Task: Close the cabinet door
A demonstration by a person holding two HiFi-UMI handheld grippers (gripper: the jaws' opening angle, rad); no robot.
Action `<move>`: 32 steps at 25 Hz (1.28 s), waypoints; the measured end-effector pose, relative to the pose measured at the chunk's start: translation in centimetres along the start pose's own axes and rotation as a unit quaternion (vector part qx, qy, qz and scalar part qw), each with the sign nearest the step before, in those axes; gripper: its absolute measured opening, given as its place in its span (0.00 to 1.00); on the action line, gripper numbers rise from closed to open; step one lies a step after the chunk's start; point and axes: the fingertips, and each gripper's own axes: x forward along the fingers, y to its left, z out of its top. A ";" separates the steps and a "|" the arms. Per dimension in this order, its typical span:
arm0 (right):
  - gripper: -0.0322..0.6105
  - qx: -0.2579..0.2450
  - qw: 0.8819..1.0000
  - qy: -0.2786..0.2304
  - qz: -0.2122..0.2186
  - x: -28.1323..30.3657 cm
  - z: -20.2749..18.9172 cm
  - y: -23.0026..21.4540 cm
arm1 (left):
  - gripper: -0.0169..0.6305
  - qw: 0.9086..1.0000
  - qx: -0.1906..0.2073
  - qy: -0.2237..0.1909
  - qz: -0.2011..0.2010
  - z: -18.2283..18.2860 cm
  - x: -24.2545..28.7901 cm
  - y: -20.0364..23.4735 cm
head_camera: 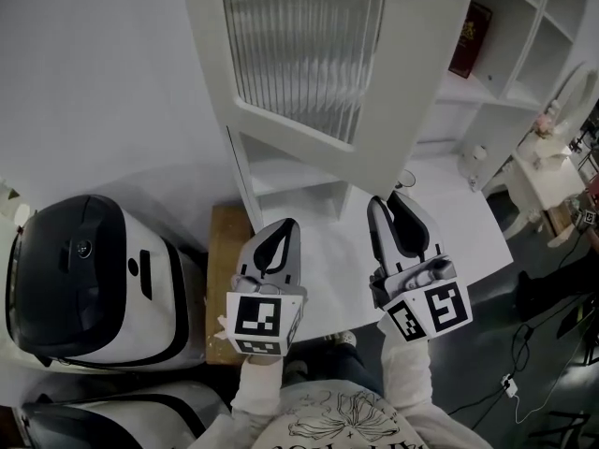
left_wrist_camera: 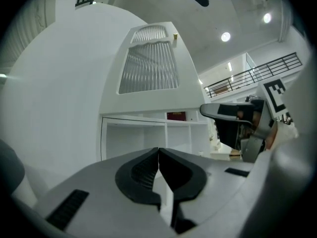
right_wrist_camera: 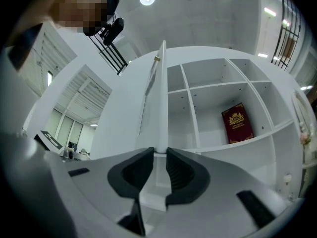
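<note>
The cabinet door [head_camera: 398,73] stood swung well out from the white cabinet [head_camera: 487,98]. Its ribbed glass pane [head_camera: 309,45] faced us in the head view, and its lower corner hung above the white tabletop [head_camera: 468,218].

Our right tongs [head_camera: 388,199] were up at that lower corner. In the right gripper view we saw the door edge-on, a thin white strip running straight down into the narrow gap between the two jaws. The jaws were only slightly apart, and the strip filled the gap between them, one jaw on each side of it. To the right of the door, the cabinet's open compartments showed, with a red book [right_wrist_camera: 237,124] leaning in one of them.

Our left tongs [head_camera: 288,223] were lower and to the left, near the door but clear of it, over the near part of the tabletop. The left gripper view showed their jaws pressed together at the tips with nothing between them. Beyond them the door's pane rose high above, with the open lower shelves of the cabinet straight ahead.

A black-and-white machine [head_camera: 84,279] sat off to the left of the tabletop. A brown wooden block [head_camera: 225,269] lay between the machine and the left tongs.
</note>
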 end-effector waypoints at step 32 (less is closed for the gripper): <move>0.19 0.020 0.994 -0.002 0.106 6.2 -2.0 -8.2 | 0.03 0.997 -0.010 0.004 0.076 0.2 9.6 -0.7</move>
